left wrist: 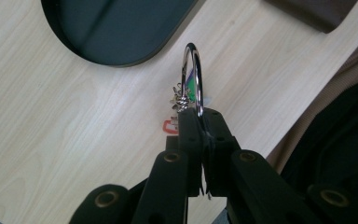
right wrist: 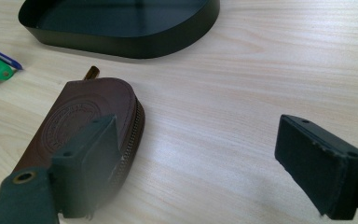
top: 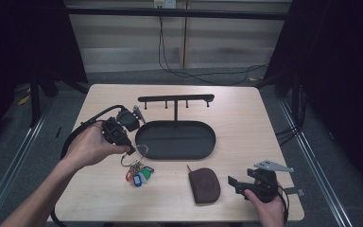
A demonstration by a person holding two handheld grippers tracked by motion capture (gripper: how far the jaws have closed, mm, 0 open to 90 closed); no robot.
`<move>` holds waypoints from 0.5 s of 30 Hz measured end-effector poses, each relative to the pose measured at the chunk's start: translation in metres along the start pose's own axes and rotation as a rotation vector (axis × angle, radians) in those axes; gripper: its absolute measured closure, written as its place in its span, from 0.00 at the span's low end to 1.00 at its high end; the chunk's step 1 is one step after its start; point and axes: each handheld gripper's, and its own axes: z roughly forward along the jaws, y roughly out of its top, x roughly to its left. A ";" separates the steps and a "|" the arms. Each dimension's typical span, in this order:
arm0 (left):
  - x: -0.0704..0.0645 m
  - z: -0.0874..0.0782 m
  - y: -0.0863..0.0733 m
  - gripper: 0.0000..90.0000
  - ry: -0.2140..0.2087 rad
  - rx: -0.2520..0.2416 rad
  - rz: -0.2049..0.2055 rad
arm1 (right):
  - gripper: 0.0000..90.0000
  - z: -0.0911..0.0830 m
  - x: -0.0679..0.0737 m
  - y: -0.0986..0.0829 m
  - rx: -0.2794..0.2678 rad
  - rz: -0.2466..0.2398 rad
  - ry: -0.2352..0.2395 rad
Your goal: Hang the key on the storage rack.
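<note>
Pale wood worktop (top: 236, 118) on a grey floor, dark curtains at both sides. Black oval tray (top: 176, 139) with an upright hook rack (top: 176, 100), just beyond the left hand-held gripper (top: 131, 150) and well ahead of the right hand-held gripper (top: 233, 181). Brown zipped leather pouch (top: 204, 186), flat on the wood, touching or just beside the right one's left jaw in its own view. Right jaws spread wide over bare wood, holding nothing. Left jaws pinched tight on a steel key ring (left wrist: 193, 74), standing upright above them. Bunch of keys with red, blue and green tags (top: 138, 173) below that ring, resting on the wood near the left hand (top: 89, 146).
</note>
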 end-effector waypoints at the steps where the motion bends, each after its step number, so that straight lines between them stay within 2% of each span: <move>1: -0.001 -0.003 0.001 0.98 0.004 -0.003 -0.007 | 0.16 0.000 0.000 0.000 0.000 0.001 0.001; 5: -0.002 -0.013 0.004 0.98 0.019 -0.004 0.011 | 0.16 -0.001 0.000 0.000 0.000 0.001 -0.002; 9: -0.003 -0.023 0.008 0.98 0.026 -0.007 0.009 | 0.16 0.000 0.000 0.000 -0.001 0.000 -0.001; 15: 0.007 -0.028 0.012 0.98 0.004 0.001 -0.012 | 0.16 -0.001 0.000 0.000 0.000 0.000 0.001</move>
